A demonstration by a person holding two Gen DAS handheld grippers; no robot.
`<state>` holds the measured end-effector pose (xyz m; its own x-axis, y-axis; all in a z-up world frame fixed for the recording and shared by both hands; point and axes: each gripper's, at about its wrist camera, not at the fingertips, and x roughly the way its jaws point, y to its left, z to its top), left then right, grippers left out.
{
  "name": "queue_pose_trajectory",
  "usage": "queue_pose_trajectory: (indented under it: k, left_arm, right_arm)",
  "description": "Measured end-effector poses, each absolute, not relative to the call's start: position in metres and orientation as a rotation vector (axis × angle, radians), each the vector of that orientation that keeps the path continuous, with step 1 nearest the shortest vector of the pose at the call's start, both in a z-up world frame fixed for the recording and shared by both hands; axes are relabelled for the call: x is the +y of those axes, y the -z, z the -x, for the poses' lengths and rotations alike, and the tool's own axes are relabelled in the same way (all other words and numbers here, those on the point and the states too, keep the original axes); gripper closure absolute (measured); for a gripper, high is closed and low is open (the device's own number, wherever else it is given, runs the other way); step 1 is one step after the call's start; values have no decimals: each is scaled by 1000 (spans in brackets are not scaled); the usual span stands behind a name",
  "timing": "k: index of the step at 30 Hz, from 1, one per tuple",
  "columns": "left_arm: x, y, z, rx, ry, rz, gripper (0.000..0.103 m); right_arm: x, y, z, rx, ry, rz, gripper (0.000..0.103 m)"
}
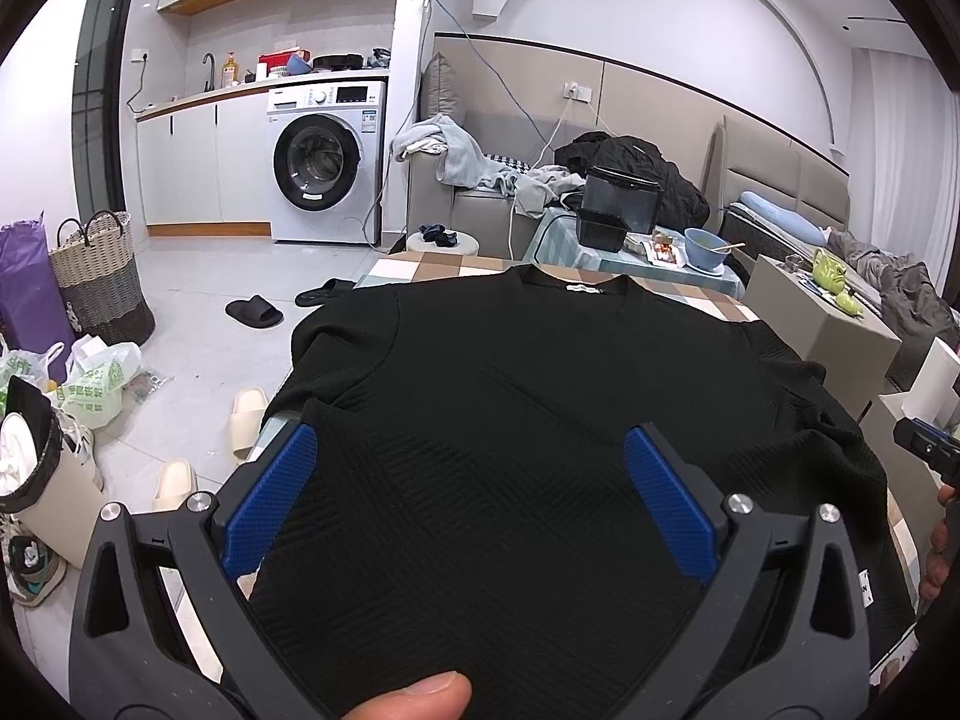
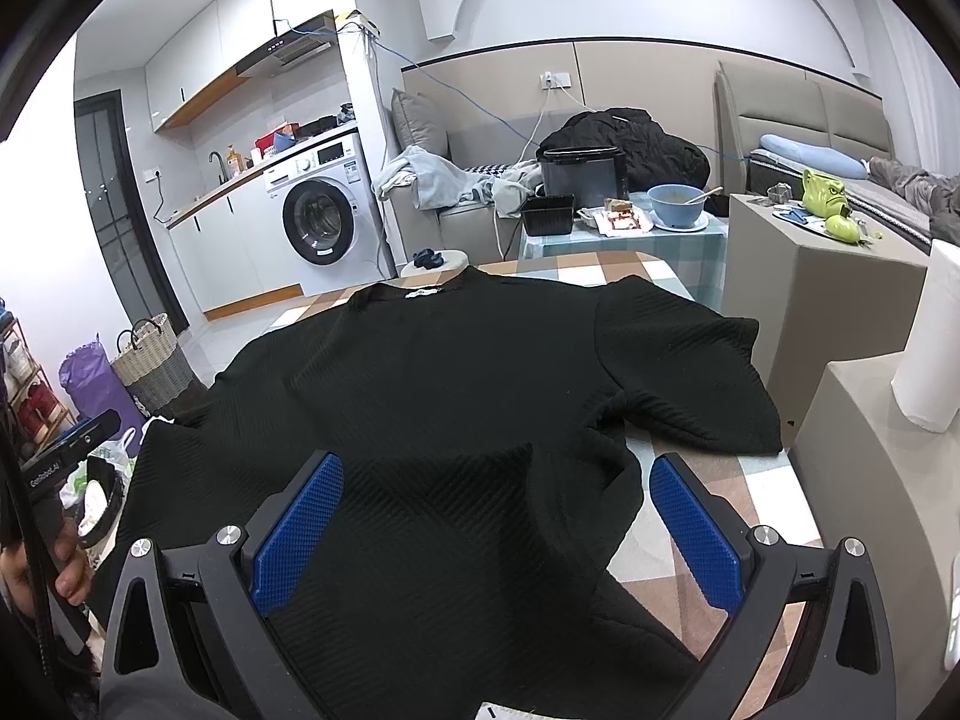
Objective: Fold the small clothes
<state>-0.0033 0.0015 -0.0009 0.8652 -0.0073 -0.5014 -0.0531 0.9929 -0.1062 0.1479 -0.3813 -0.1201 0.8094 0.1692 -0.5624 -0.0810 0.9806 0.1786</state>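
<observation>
A black ribbed short-sleeved top [image 1: 528, 396] lies spread flat on a checked table, collar at the far end; it also shows in the right wrist view [image 2: 432, 384]. My left gripper [image 1: 471, 450] is open, its blue pads [image 1: 273, 498] wide apart over the near left part of the top. My right gripper [image 2: 498, 486] is open, its pads [image 2: 693, 534] straddling the near right hem, where a small fold of cloth [image 2: 480, 480] lies doubled over. The right sleeve [image 2: 684, 372] lies spread on the table. Neither gripper holds cloth.
The checked table [image 2: 756, 498] ends at the floor on the left. A second small table [image 2: 678, 234] behind holds a blue bowl [image 2: 675, 204] and black containers. Grey boxes [image 2: 816, 300] and a paper roll [image 2: 924, 348] stand to the right. Slippers [image 1: 252, 312] lie on the floor.
</observation>
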Motion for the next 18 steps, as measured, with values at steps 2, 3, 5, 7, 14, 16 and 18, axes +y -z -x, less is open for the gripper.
queue_pose_trajectory:
  k: [2, 3, 5, 7, 14, 16, 18]
  left_arm:
    - [2, 1, 4, 524, -21, 116, 1]
    - [2, 2, 2, 524, -19, 116, 1]
    - [1, 1, 3, 521, -17, 114, 1]
    - [1, 2, 3, 521, -16, 109, 1]
    - [1, 1, 4, 520, -18, 114, 1]
    - [0, 1, 3, 522, -17, 112, 1]
    - [1, 1, 3, 523, -16, 112, 1]
  right_arm:
    - [-382, 120, -148, 616, -138, -151, 0]
    - [-382, 119, -149, 617, -140, -151, 0]
    - [-383, 118, -149, 611, -144, -152, 0]
    - [-384, 117, -149, 607, -144, -151, 0]
    - [-383, 119, -148, 608, -146, -154, 0]
    - [-383, 119, -149, 610, -146, -153, 0]
    - [-382, 120, -149, 612, -144, -153, 0]
